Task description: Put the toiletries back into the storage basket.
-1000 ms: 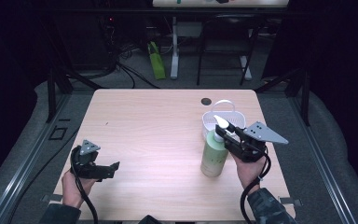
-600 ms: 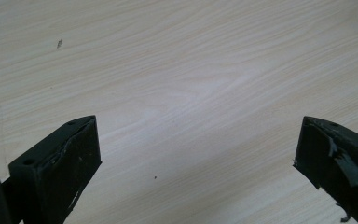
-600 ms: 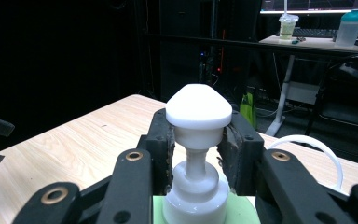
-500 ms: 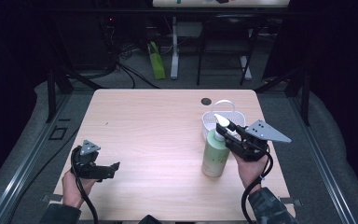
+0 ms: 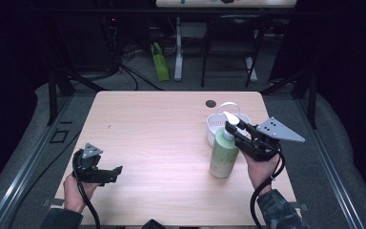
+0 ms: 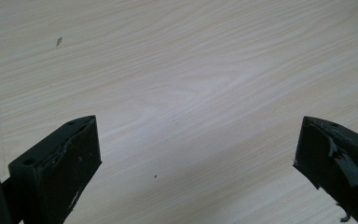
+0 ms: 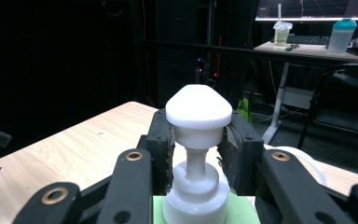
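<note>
We see the green pump bottle [image 5: 224, 153] standing upright on the wooden table [image 5: 162, 129], toward its right side, just in front of a small white basket [image 5: 215, 125] that it may touch; we cannot tell from above. The right gripper [image 5: 238, 136] comes at the bottle from the right, level with its top. In the right gripper view the two black jaws sit tight against either side of the white pump head [image 7: 198, 114], under its cap, so we note the right gripper [image 7: 198, 140] as clamped on the bottle's pump neck. The bottle's green shoulder [image 7: 242, 210] shows just below. A hand [image 5: 259, 167] carries this gripper, its grey three-cornered plate pointing to the right.

The left gripper [image 5: 116, 171] rests low near the table's front left corner, held in the other hand [image 5: 76, 188], well apart from the bottle. In the left gripper view its jaws stand wide, with bare table [image 6: 191, 79] between them and nothing held.
</note>
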Tool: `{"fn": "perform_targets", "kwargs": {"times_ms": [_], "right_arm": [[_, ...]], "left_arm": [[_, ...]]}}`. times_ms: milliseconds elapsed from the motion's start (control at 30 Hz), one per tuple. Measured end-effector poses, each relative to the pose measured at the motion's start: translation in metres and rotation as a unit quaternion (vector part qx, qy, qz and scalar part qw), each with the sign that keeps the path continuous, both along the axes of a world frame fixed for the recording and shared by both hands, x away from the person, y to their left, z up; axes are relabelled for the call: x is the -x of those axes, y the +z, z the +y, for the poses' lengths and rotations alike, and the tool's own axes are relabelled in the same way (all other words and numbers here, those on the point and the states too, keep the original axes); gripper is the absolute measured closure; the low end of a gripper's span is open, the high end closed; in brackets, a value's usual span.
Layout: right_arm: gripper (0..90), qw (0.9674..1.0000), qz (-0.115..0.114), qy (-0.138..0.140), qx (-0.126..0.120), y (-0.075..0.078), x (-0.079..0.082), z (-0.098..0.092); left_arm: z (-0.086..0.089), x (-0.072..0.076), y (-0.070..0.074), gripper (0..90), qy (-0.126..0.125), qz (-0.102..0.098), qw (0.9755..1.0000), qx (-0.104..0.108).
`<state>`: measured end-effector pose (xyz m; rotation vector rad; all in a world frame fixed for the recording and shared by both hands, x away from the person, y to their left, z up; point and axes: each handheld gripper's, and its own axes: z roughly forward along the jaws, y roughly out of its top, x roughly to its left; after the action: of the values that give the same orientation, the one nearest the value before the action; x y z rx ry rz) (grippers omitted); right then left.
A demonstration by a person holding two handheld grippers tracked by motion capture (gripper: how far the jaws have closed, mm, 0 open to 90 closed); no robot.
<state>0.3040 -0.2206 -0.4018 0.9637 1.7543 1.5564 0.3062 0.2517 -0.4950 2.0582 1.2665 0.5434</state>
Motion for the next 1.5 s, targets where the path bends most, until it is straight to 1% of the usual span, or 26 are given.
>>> {"fn": "perform_targets", "kwargs": {"times_ms": [367, 400, 533, 600, 633, 733, 1000, 1300, 1500], "right_arm": [[66.4, 0.9999, -0.006, -0.009, 0.0, 0.009, -0.002, -0.009], [66.4, 0.9999, -0.004, -0.01, -0.001, 0.01, -0.002, -0.009], [66.4, 0.9999, -0.01, -0.012, 0.002, 0.012, -0.003, -0.011], [66.4, 0.9999, -0.008, -0.012, -0.002, 0.013, -0.003, -0.011], [66.4, 0.9999, -0.011, -0.013, 0.001, 0.014, -0.003, -0.012], [66.4, 0.9999, -0.01, -0.014, -0.002, 0.015, -0.003, -0.012], [66.4, 0.9996, -0.023, -0.017, -0.004, 0.021, -0.003, -0.015], [66.4, 0.9993, -0.03, -0.021, -0.009, 0.028, -0.003, -0.018], [66.5, 0.999, -0.038, -0.022, -0.007, 0.033, -0.004, -0.019]], "left_arm": [[0.0, 0.0, 0.0, 0.0, -0.003, 0.002, 1.0, -0.003], [0.0, 0.0, 0.0, 0.0, -0.004, 0.003, 1.0, -0.004], [0.0, 0.0, -0.001, 0.0, -0.003, 0.003, 1.0, -0.004], [0.0, 0.0, -0.001, 0.0, -0.003, 0.003, 1.0, -0.004], [0.0, 0.0, -0.001, 0.0, -0.003, 0.003, 1.0, -0.003], [0.0, 0.0, -0.001, 0.0, -0.003, 0.004, 1.0, -0.004], [0.0, 0.0, -0.001, 0.0, -0.004, 0.003, 1.0, -0.006], [0.0, 0.0, -0.001, 0.0, -0.003, 0.003, 1.0, -0.006], [0.0, 0.0, -0.001, 0.0, -0.002, 0.004, 1.0, -0.006]]}}
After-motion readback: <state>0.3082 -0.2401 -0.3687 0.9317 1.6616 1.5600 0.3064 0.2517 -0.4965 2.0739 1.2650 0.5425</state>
